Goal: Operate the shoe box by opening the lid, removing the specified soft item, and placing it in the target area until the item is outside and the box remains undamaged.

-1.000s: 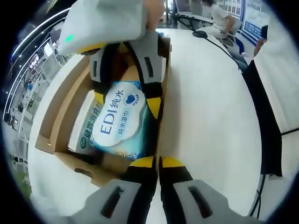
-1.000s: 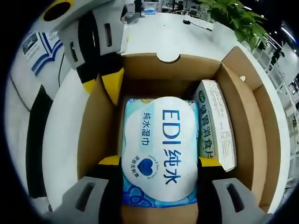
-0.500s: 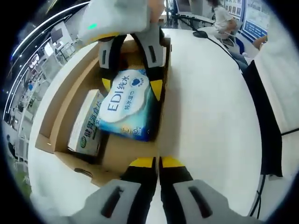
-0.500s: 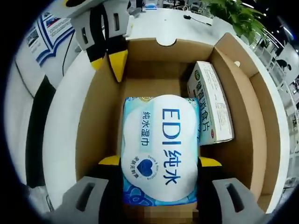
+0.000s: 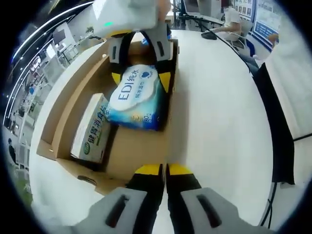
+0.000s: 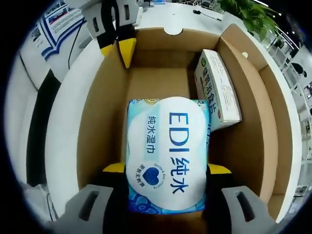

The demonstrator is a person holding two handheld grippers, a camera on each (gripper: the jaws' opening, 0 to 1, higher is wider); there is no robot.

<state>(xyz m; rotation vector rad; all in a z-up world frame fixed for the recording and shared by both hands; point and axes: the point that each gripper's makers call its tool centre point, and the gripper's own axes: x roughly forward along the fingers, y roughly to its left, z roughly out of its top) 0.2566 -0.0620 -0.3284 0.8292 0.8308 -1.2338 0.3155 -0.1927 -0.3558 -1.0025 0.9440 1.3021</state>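
A blue and white wet-wipe pack (image 6: 165,151) printed "EDI" hangs above the floor of the open cardboard shoe box (image 6: 95,126), with my right gripper (image 6: 165,168) shut on its two sides. In the left gripper view the right gripper (image 5: 140,79) comes in from the top, holding the pack (image 5: 134,95) tilted over the box's far half. My left gripper (image 5: 165,169) is shut on the top edge of the box's side wall (image 5: 168,122). In the right gripper view the left gripper (image 6: 117,50) clamps that wall at the far left corner.
A white and green carton (image 6: 219,87) lies along the other side wall inside the box (image 5: 92,129). The box stands on a white table (image 5: 219,126). A person (image 5: 231,17) sits at the far end, and a green plant (image 6: 248,14) stands beyond the box.
The right gripper has lifted the wet-wipe pack off the box floor and carried it toward the far end. The left gripper has stayed clamped on the wall.
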